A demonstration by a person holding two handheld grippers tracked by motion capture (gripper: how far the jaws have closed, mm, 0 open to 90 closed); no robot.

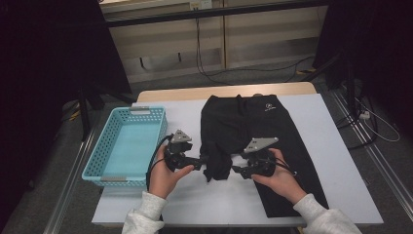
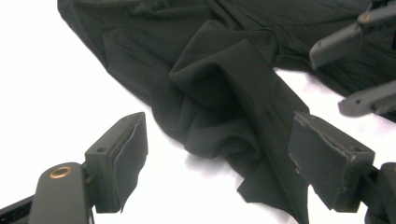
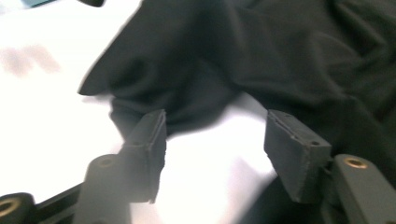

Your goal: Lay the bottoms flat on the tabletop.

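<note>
Since the black garment [image 1: 253,131] lies spread mid-bench with a bunched fold [image 2: 219,107] at its near-left edge, it looks light, limp and thin; pinch that fold. Left gripper [image 2: 217,156] and right gripper [image 3: 215,144] stand wide, empty. A blue basket [image 1: 104,146] sits left.

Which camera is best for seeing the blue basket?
The high view: the whole blue basket sits at the table's left side, beside the black garment. The right gripper view catches just a blurry blue sliver at its top corner. The left gripper view looks at the crumpled cloth.
</note>
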